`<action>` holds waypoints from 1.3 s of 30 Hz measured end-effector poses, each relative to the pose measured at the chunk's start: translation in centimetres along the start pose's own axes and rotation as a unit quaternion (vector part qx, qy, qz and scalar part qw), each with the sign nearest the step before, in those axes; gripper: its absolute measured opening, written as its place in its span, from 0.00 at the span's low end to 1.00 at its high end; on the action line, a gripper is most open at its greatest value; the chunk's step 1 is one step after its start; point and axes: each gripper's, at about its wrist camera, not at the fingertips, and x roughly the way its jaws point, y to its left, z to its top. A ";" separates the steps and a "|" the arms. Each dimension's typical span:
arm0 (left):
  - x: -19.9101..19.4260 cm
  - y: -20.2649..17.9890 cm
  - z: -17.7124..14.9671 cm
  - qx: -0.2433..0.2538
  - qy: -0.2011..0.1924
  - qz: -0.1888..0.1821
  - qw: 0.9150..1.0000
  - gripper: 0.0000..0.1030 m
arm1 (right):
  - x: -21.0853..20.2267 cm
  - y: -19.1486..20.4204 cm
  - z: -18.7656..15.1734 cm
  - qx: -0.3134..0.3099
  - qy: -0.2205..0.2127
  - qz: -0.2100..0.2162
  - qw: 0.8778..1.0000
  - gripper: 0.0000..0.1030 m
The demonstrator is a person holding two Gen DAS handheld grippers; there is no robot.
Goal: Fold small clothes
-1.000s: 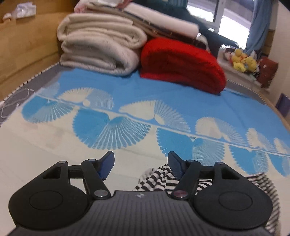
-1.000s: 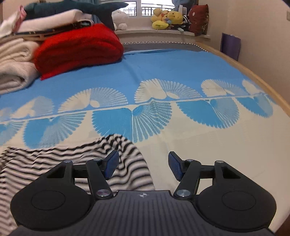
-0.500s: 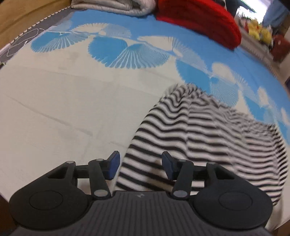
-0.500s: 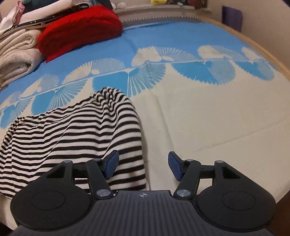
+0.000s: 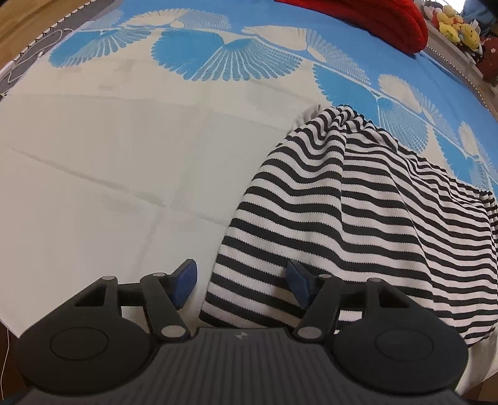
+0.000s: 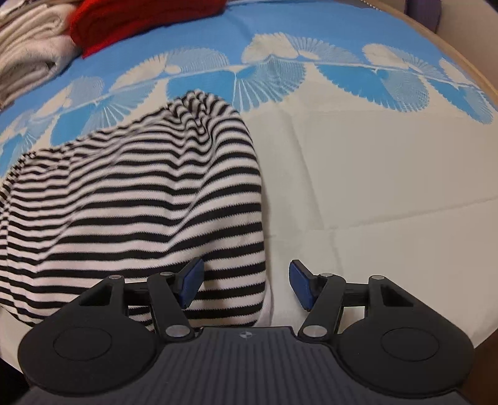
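Observation:
A black-and-white striped garment [image 5: 342, 202] lies rumpled on the blue and cream bedspread [image 5: 109, 171]. My left gripper [image 5: 241, 275] points steeply down over the garment's near left edge. Its jaws are opening, and the striped cloth lies below the gap without the blue pads pressing on it. In the right wrist view the same garment [image 6: 140, 202] spreads to the left. My right gripper [image 6: 246, 275] hangs open over its near right edge, the left pad above the stripes and the right pad above bare bedspread [image 6: 373, 187].
A folded red blanket [image 5: 373, 12] [image 6: 140, 18] and cream folded blankets [image 6: 28, 37] sit at the far side of the bed. Plush toys [image 5: 457, 25] stand far right. A wooden bed rim [image 6: 451, 56] curves along the right.
Both grippers have tipped downward and sunk toward the bed, so the striped garment now fills much more of each view. The left jaws narrowed a little, then widened again.

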 end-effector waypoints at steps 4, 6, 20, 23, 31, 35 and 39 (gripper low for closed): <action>0.7 0.0 0.2 -0.001 0.012 -0.003 1.000 0.67 | 0.7 0.2 -0.1 -0.002 0.014 0.001 1.000 0.51; 1.1 0.1 0.2 -0.002 0.019 -0.004 1.000 0.67 | 1.0 0.4 -0.2 -0.009 0.021 0.009 1.000 0.34; 1.0 5.2 1.2 -0.064 0.038 -0.057 0.996 0.58 | 0.4 -1.7 -0.4 0.029 0.016 0.001 0.999 0.02; 1.5 5.3 1.0 -0.066 0.057 -0.068 0.994 0.60 | 0.4 -2.3 -0.3 0.050 0.023 0.019 0.998 0.13; 2.7 2.5 0.2 0.010 0.073 -0.046 0.996 0.46 | 2.3 -0.4 -1.3 0.002 0.079 0.033 0.996 0.44; 1.7 1.7 0.2 0.057 0.039 -0.030 0.997 0.01 | 2.3 0.3 -1.4 -0.024 0.082 0.042 0.995 0.26; -1.1 4.6 0.4 0.017 -0.015 -0.041 0.999 0.01 | 0.5 -1.0 -1.0 -0.011 0.046 0.068 0.997 0.11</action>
